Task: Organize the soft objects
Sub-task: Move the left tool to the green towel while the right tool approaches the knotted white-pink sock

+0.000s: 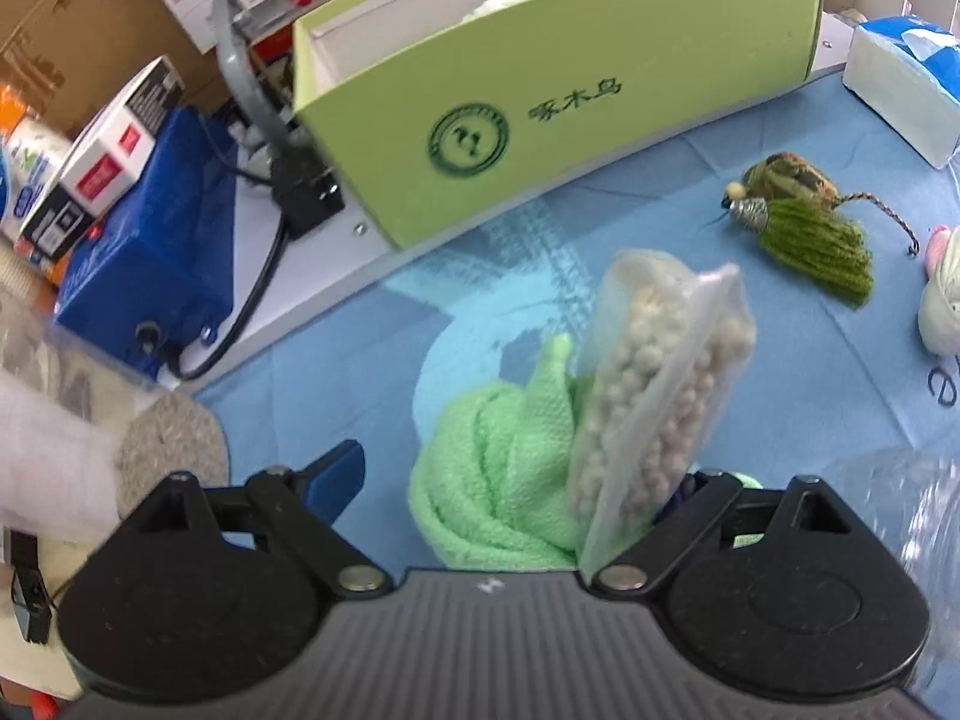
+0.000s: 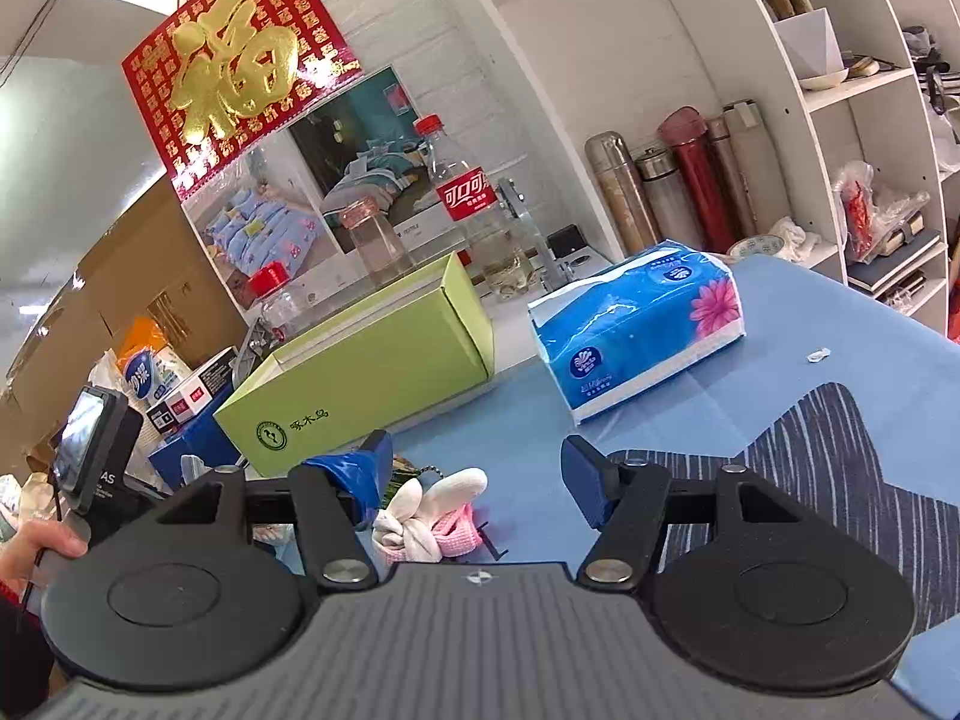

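Note:
In the left wrist view my left gripper is wide open. A clear bag of white beads leans against its right finger, standing over a crumpled green towel on the blue cloth. An olive tassel charm lies further right. The open green box stands behind, with white soft things inside. In the right wrist view my right gripper is open and empty above a white and pink plush toy. The green box shows to the left.
A blue tissue pack lies right of the box, and shows in the left wrist view. Bottles and jars stand behind the box. A blue case with cables sits left of the table. Shelves stand at right.

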Tool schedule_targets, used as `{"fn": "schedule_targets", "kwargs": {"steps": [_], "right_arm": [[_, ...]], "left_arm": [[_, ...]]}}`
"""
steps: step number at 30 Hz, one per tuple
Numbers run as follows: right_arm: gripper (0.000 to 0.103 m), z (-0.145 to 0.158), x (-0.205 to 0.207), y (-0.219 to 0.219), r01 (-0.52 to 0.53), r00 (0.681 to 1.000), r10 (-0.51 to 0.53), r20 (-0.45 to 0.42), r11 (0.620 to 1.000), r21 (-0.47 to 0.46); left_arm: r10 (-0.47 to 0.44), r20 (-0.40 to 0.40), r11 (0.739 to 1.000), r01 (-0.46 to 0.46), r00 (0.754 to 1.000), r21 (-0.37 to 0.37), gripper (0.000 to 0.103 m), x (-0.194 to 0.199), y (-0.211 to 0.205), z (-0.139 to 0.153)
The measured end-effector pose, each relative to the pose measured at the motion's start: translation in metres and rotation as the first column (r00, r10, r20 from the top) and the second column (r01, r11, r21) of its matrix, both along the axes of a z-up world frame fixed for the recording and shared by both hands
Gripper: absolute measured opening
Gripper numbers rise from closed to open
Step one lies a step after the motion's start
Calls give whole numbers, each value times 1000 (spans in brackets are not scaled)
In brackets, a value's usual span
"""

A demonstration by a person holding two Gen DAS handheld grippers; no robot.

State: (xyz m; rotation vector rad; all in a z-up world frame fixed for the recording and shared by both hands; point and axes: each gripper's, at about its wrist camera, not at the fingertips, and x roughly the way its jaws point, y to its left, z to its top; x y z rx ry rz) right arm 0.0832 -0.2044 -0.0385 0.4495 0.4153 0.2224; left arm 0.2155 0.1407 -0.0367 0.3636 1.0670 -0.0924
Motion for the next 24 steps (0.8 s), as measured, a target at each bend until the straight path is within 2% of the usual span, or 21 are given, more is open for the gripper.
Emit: {"fn": "schedule_targets", "kwargs": {"steps": [3, 7, 9, 15, 18, 24], "right_arm": [[48, 1, 1, 9, -28, 1000, 28, -8, 999, -34], [48, 0, 2, 14, -42, 999, 41, -11, 999, -35], [48, 0, 4, 17, -43, 999, 42, -16, 999, -34], [48, 1, 4, 24, -61, 998, 60, -15, 997, -55], [48, 0, 4, 23, -61, 998, 60, -20, 997, -50], [49, -1, 3, 26, -79, 997, 76, -33, 993, -93]], "left_arm": [[45, -15, 998, -45, 999, -51, 93, -21, 26, -1], [101, -52, 988, -106, 994, -114, 93, -41, 53, -1], [133, -31, 983, -136, 991, -124, 93, -53, 63, 2], [230, 56, 973, -228, 972, -33, 93, -70, 77, 2], [239, 42, 967, -234, 970, -104, 93, -74, 83, 3], [270, 125, 943, -236, 955, -232, 93, -101, 80, 21]]}}
